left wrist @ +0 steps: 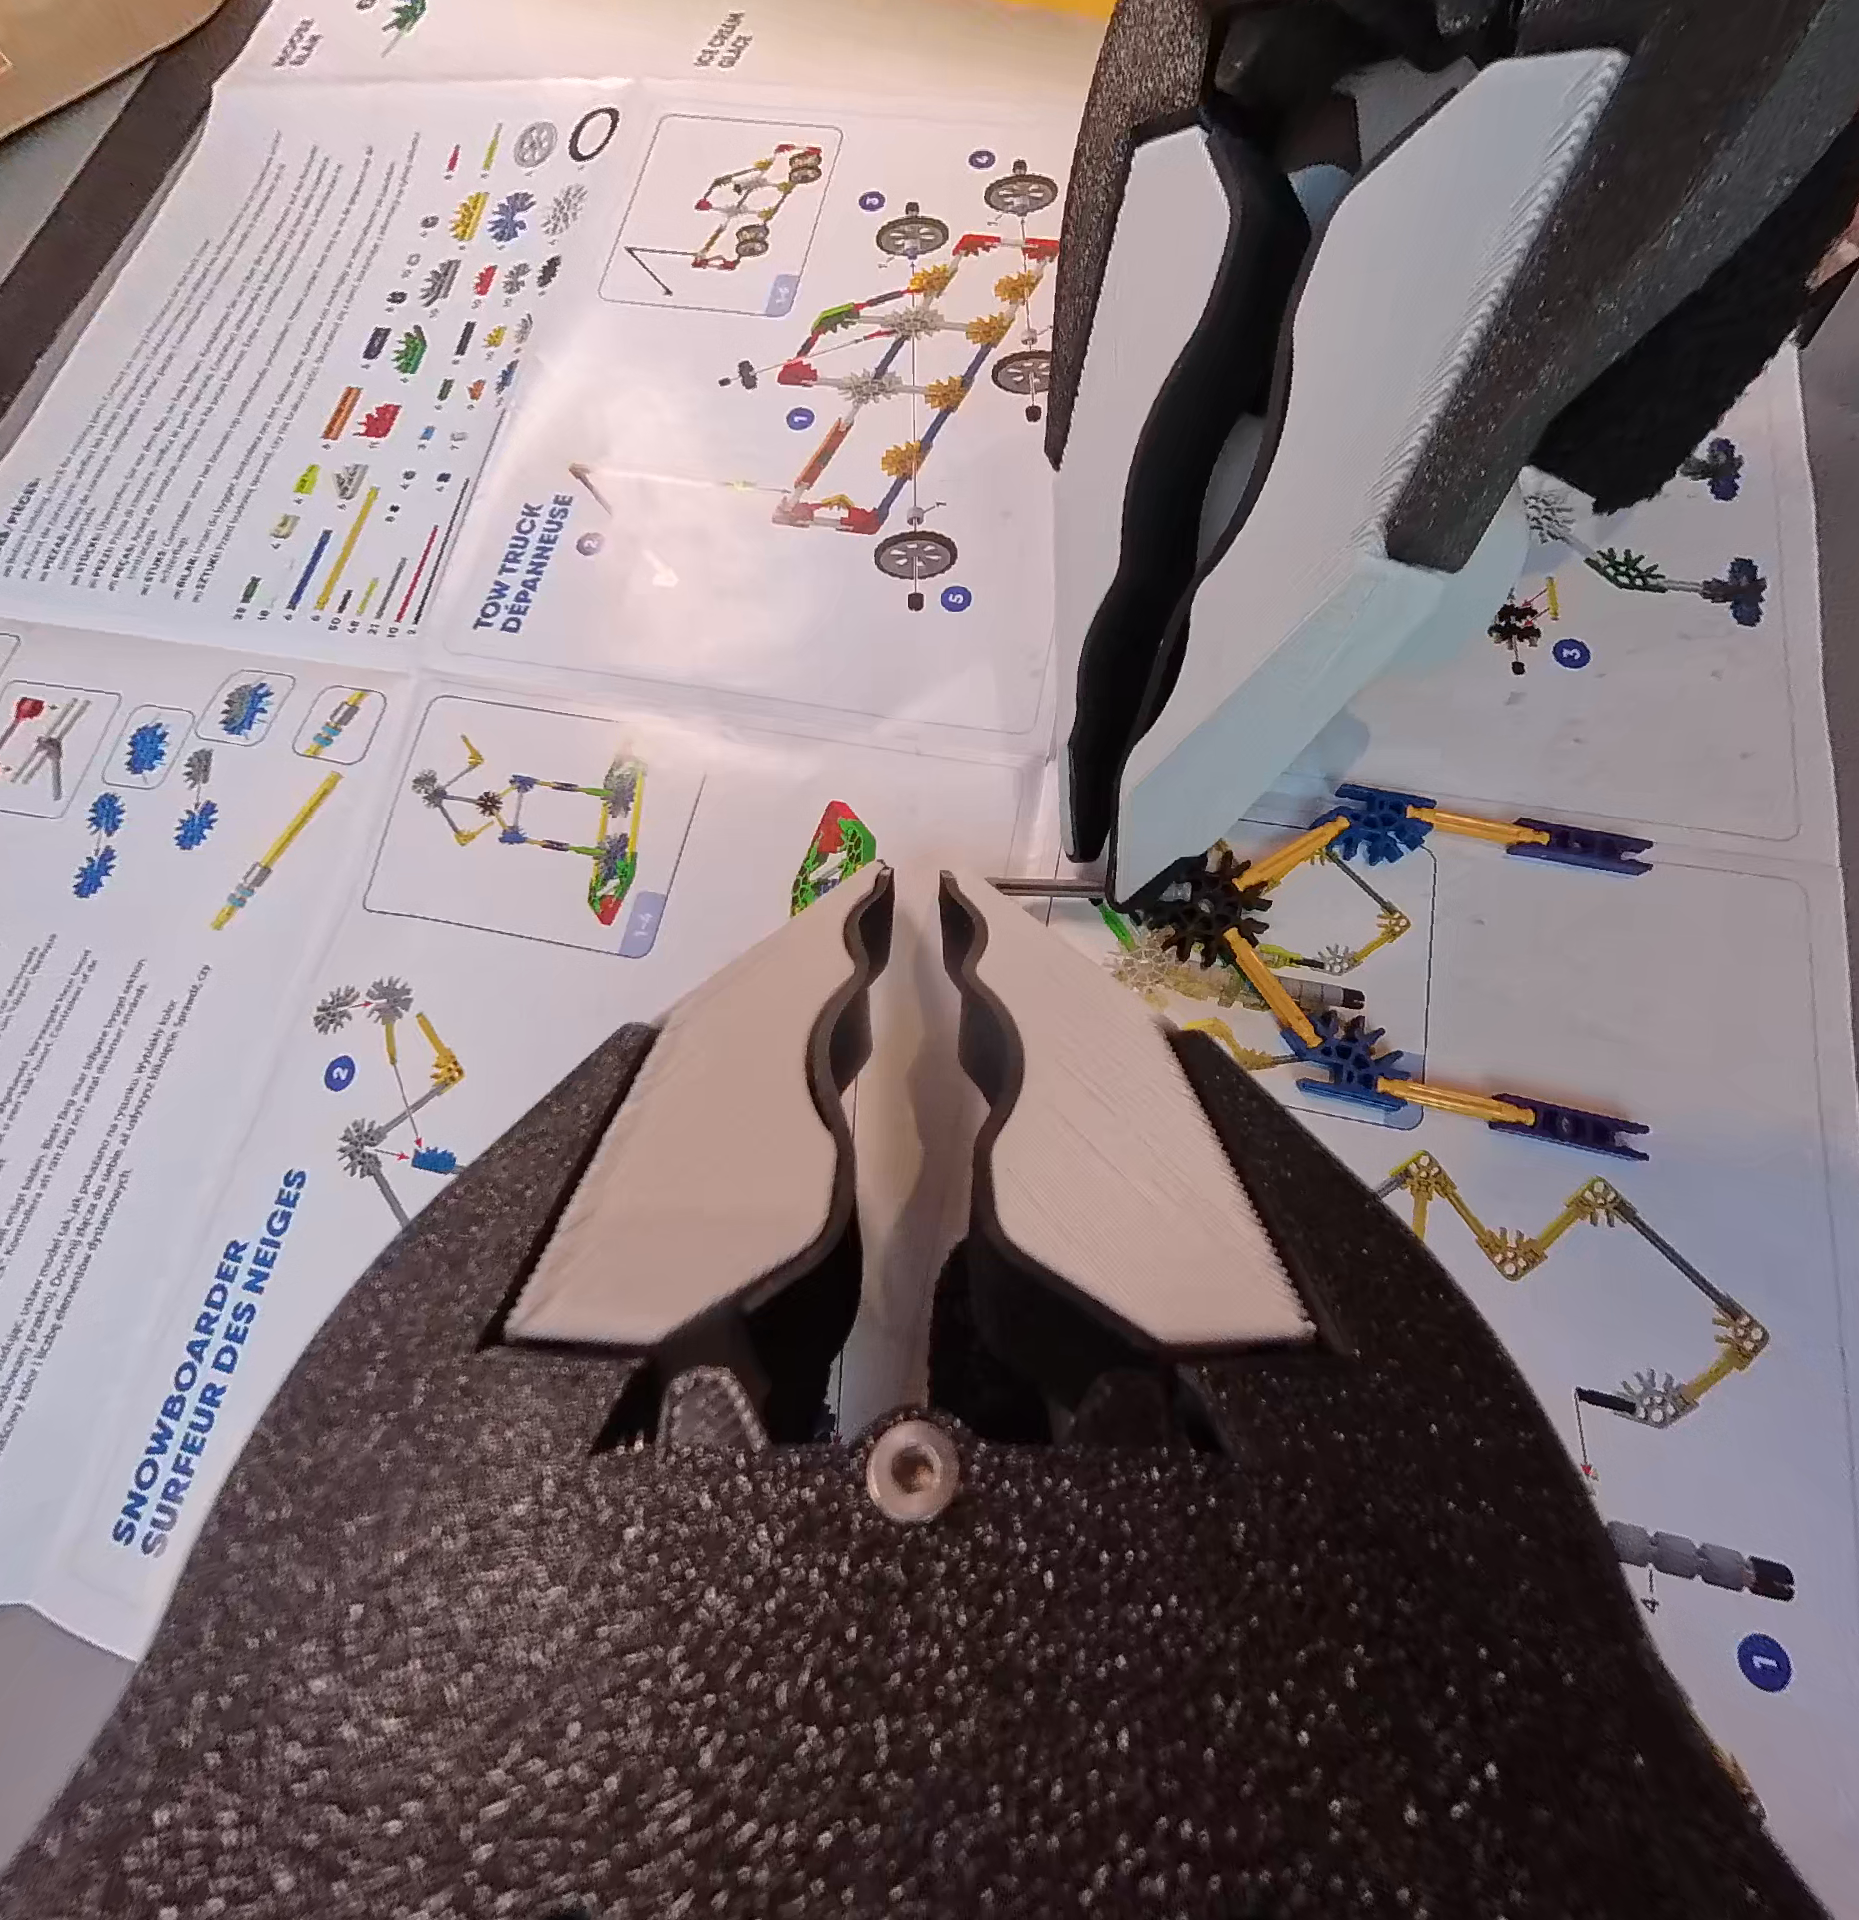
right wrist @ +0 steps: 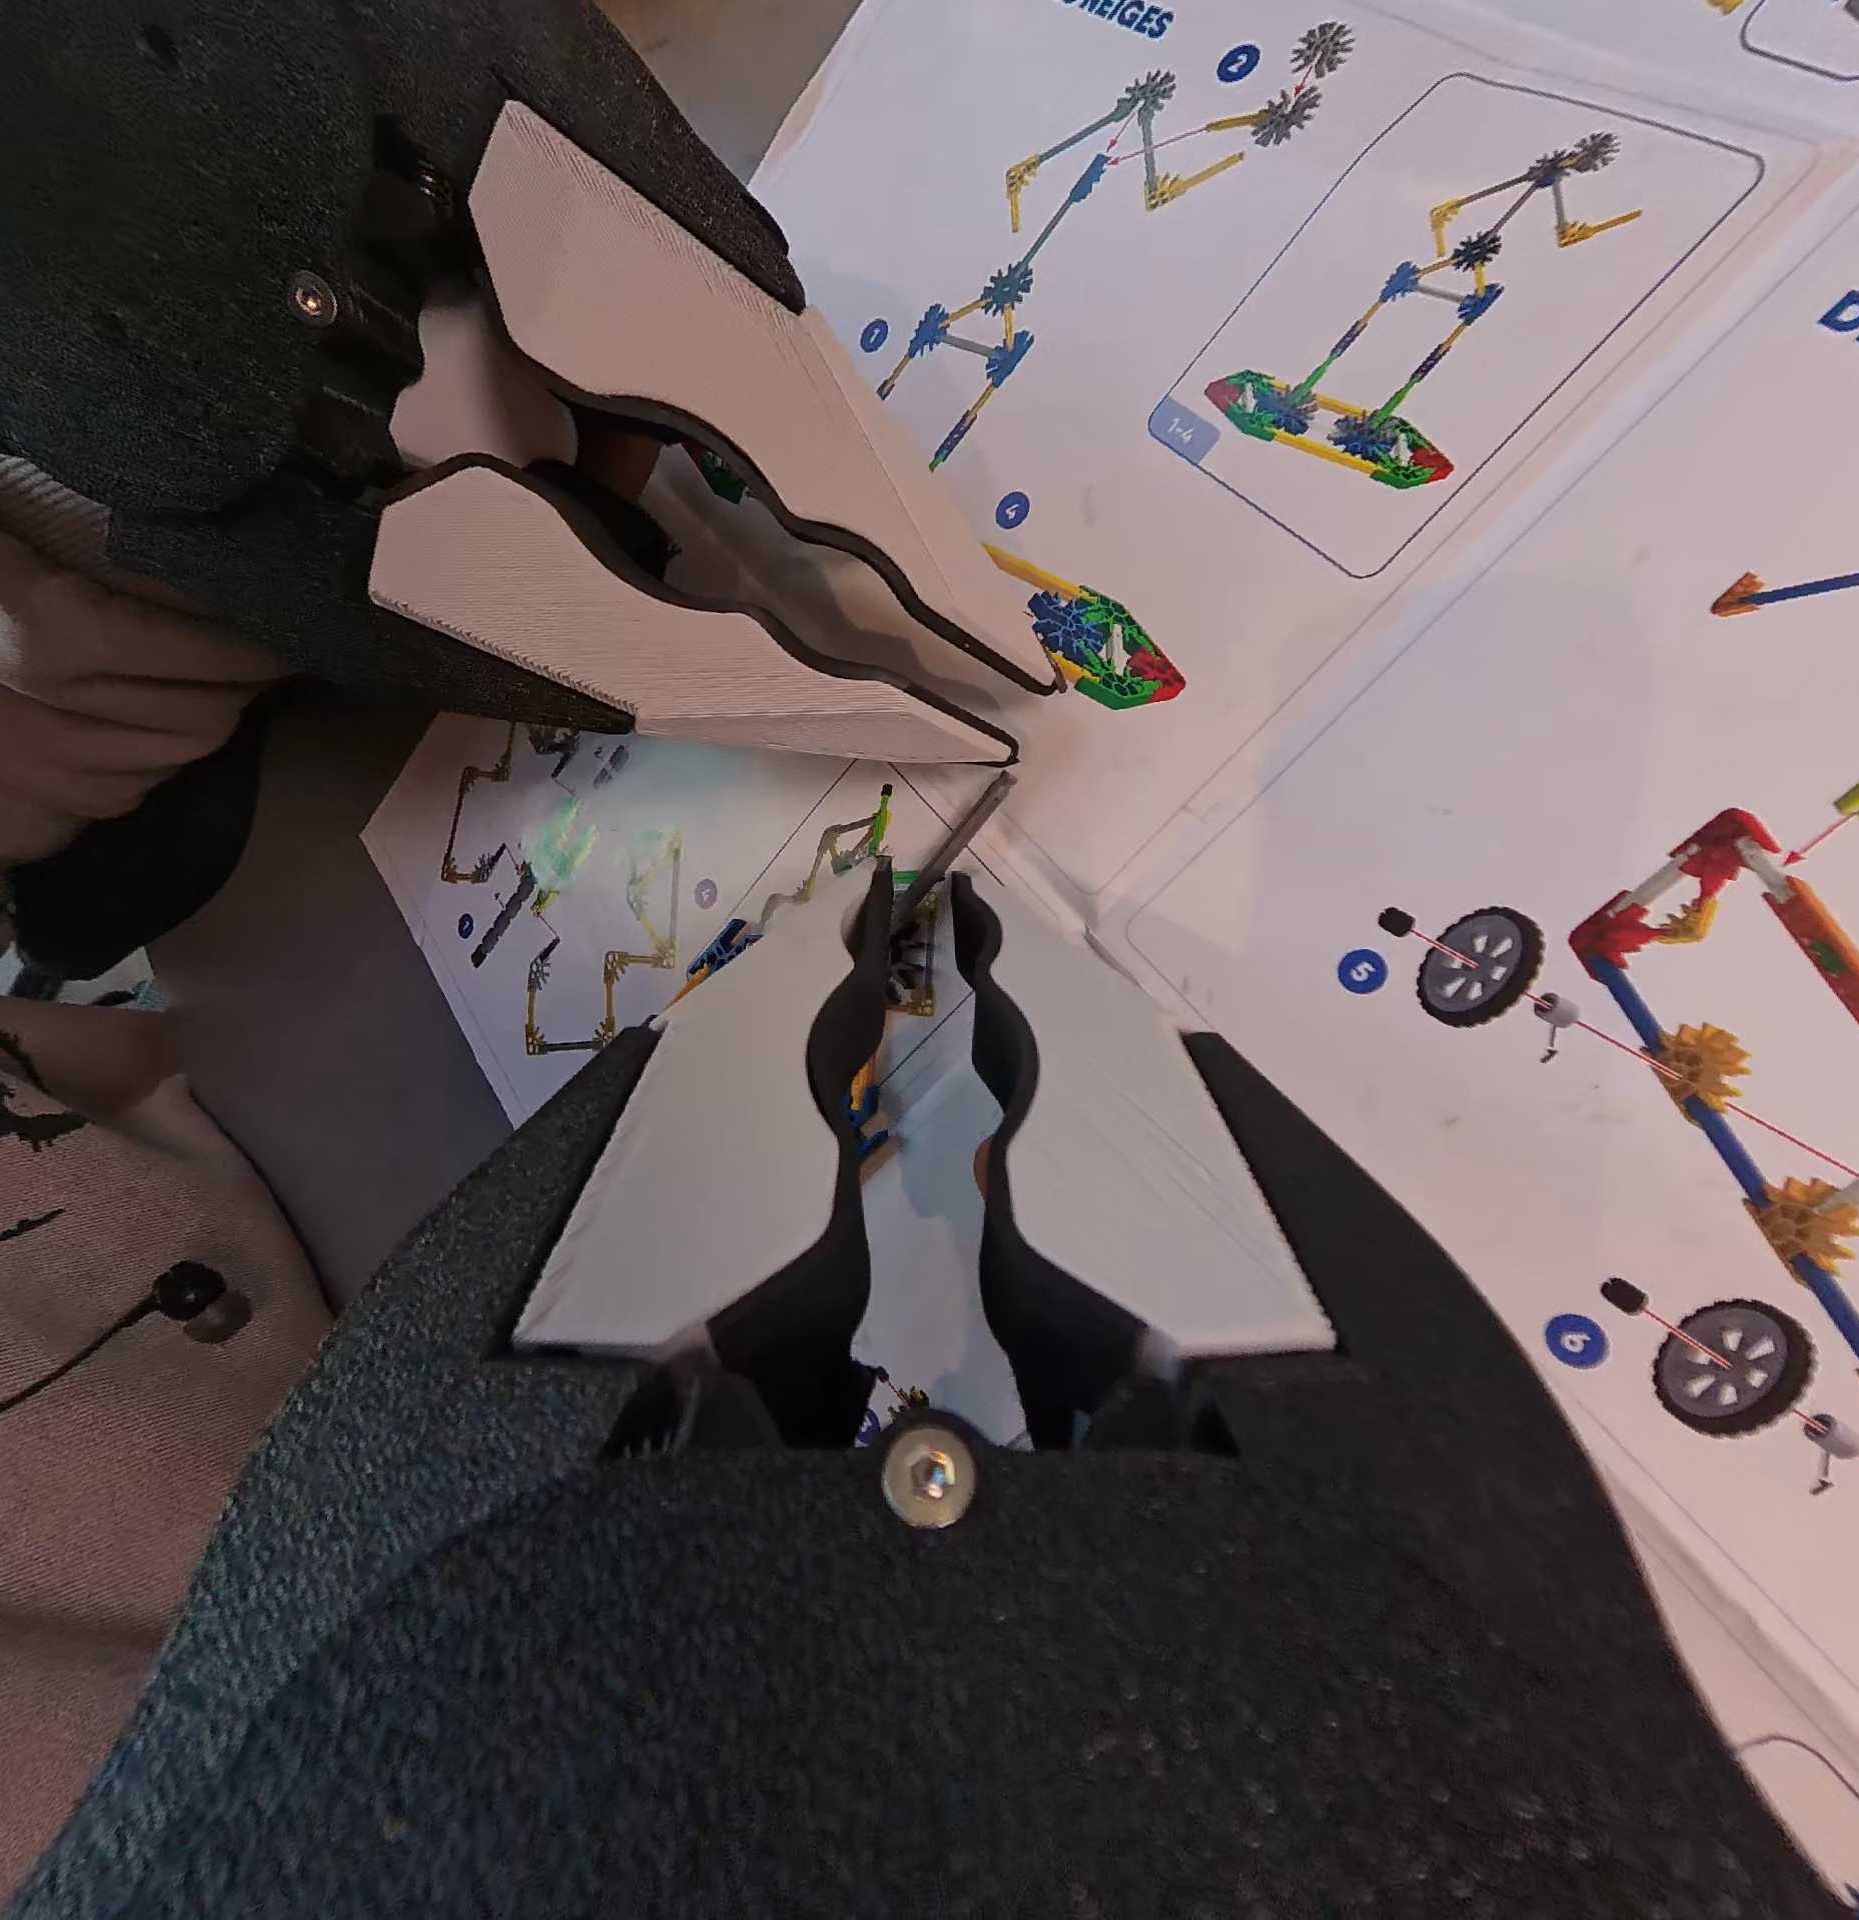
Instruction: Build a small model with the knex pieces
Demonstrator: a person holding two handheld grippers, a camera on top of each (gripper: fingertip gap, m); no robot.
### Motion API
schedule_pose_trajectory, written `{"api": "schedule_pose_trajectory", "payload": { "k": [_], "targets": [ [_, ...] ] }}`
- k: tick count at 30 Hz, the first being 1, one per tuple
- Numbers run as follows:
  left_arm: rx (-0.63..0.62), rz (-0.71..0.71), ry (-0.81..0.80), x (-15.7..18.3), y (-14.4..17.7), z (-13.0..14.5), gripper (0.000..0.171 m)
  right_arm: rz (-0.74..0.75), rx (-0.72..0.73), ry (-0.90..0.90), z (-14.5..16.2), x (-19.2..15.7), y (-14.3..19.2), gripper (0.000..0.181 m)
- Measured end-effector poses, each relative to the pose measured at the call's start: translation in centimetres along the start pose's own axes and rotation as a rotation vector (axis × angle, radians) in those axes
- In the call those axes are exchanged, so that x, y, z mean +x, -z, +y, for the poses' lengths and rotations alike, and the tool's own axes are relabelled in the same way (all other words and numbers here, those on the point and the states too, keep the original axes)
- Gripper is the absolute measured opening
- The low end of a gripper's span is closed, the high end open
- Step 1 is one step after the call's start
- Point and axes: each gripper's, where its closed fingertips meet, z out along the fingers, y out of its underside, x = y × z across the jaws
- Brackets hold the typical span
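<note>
Left gripper (left wrist: 916,883): nearly closed, only a thin gap between the tips, nothing between them; hovering low over the paper, tips just left of a thin grey rod.
Right gripper (right wrist: 912,888): narrow, tips pinched about the black gear-shaped connector (left wrist: 1211,914) of a small toy build; whether gripped firmly or merely touched, cannot tell. Reaching in from the far right in the left wrist view (left wrist: 1107,868).
Grey rod (left wrist: 1039,886): short, thin, sticking out leftward from the black connector toward the left gripper's tips; seen in the right wrist view (right wrist: 961,836) running from between the right tips to just beside the left gripper.
Toy build (left wrist: 1351,935): flat on the sheet, right of both gripper tips; black connector at the centre, yellow rods (left wrist: 1268,982) fanning out to two blue connectors (left wrist: 1374,821), further yellow rods ending in two purple end pieces (left wrist: 1579,844), one far, one near.
Instruction sheet (left wrist: 696,644): large, white, unfolded, creased, printed with coloured model diagrams; lying under everything.
Table (left wrist: 31,1766): grey, showing at the near left beyond the sheet's edge.
Person: a hand (right wrist: 63,675) behind the left gripper at the left edge of the right wrist view, light patterned clothing (right wrist: 104,1351) below it.
</note>
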Motion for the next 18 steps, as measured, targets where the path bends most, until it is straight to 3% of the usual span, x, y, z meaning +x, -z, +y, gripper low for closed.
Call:
{"api": "schedule_pose_trajectory", "payload": {
  "k": [4, 7, 10, 18],
  "targets": [
    [-0.002, -0.015, -0.008, -0.1, 0.2, 0.0, 0.009, -0.008, -0.004, 0.045, -0.1, 0.0, 0.7, 0.009],
    [0.002, -0.012, -0.003, 0.1, 1.2, -0.2, 0.009, -0.034, -0.06, 0.21, 1.1, -0.8, 1.7, 0.015],
    [-0.011, 0.066, 0.021, 2.3, 2.7, 0.2, 0.014, 0.009, -0.108, 0.361, 3.0, -0.9, 2.0, 0.021],
    [-0.084, 0.138, 0.038, 7.0, 3.1, 1.1, 0.015, 0.12, -0.128, 0.437, 3.9, -0.8, 2.0, 0.014]
  ]
}}
